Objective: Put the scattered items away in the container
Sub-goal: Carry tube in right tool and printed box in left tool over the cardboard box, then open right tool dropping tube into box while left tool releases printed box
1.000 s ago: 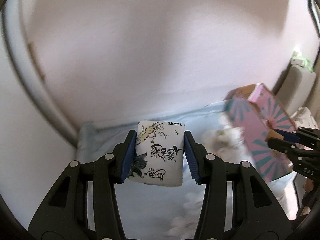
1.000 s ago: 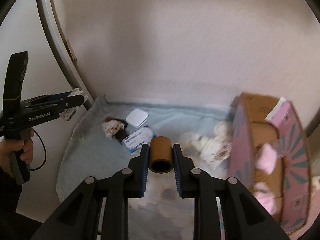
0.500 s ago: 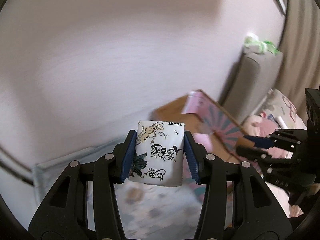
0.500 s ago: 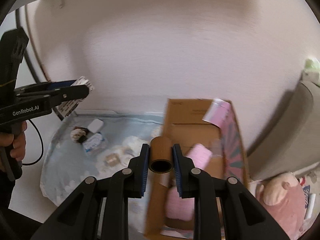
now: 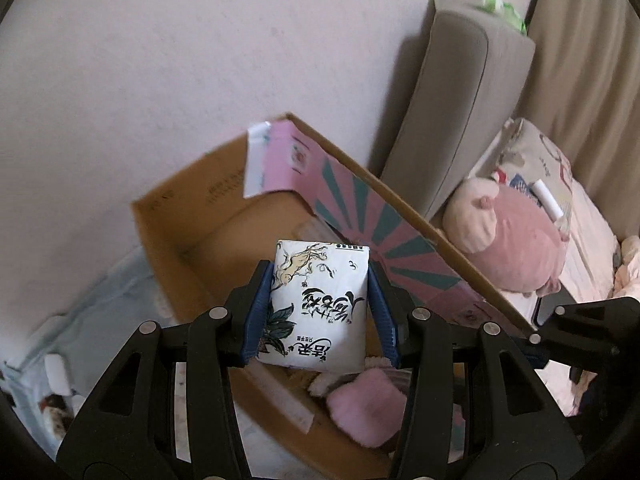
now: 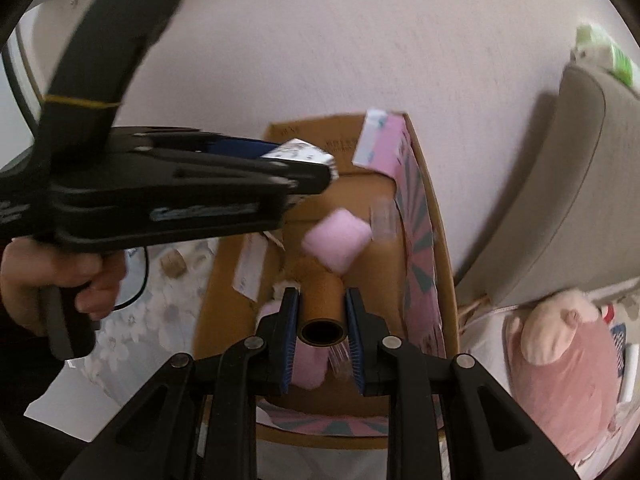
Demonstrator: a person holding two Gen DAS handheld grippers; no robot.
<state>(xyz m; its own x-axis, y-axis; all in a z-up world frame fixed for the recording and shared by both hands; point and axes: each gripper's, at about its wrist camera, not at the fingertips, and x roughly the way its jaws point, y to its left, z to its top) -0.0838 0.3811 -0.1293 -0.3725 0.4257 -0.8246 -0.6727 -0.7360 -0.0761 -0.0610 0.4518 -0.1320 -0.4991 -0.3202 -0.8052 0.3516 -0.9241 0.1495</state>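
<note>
Left wrist view: my left tongs (image 5: 320, 304) are pinching a white tissue packet (image 5: 320, 304) printed with black lettering and a deer, held over the open cardboard box (image 5: 168, 220) standing against the wall. Inside the box lie pink plush pieces (image 5: 366, 408). Right wrist view: my right tongs (image 6: 322, 320) are pressed on a brown cardboard tube (image 6: 322, 300), also above the box's interior, with a pink pad (image 6: 336, 240) just beyond it. A pink pig plush (image 6: 560, 368) rests on the bed right of the box, and loose items (image 5: 56, 412) lie on the floral sheet left of it.
</note>
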